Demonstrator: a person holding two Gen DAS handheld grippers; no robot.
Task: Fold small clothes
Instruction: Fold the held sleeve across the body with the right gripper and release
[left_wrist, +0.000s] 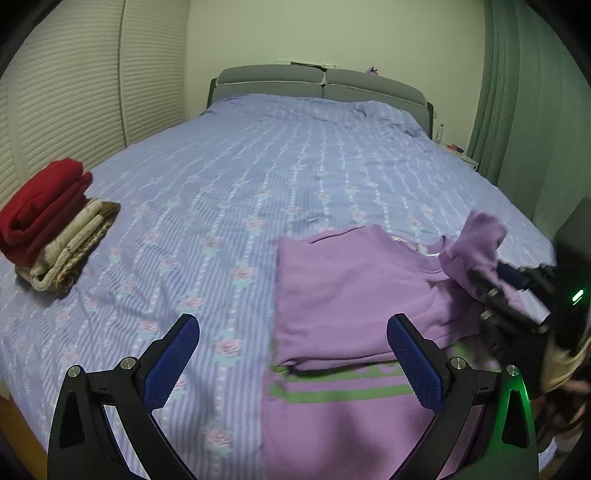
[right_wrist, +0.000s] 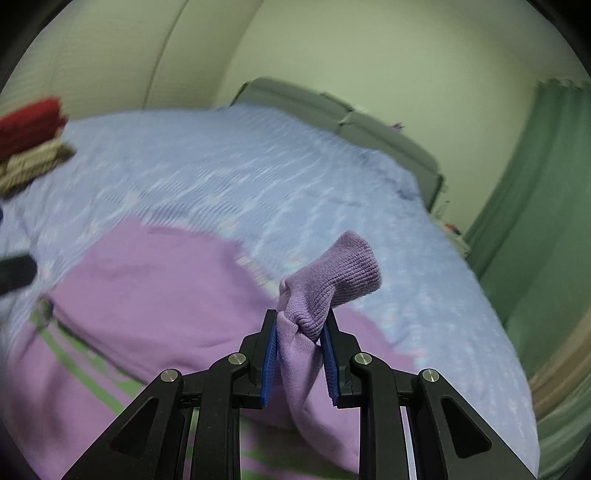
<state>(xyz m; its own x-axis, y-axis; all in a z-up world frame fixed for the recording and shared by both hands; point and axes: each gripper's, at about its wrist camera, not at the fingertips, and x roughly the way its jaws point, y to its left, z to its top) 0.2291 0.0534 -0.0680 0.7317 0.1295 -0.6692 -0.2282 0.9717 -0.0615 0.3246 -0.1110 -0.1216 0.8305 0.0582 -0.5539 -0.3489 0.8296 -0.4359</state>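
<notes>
This is a bedroom in a home. A wide bed (left_wrist: 258, 177) fills most of the view, covered with a blue striped sheet (left_wrist: 221, 258) printed with flowers, and a grey padded headboard (left_wrist: 321, 83) stands against a plain pale wall (left_wrist: 332, 33). Louvred closet doors (left_wrist: 74, 92) line one side and a green curtain (left_wrist: 524, 110) hangs on the other. A small nightstand (left_wrist: 461, 155) holding a bottle (left_wrist: 439, 133) sits beside the headboard. Folded clothes (left_wrist: 51, 229) are stacked on the bed.
</notes>
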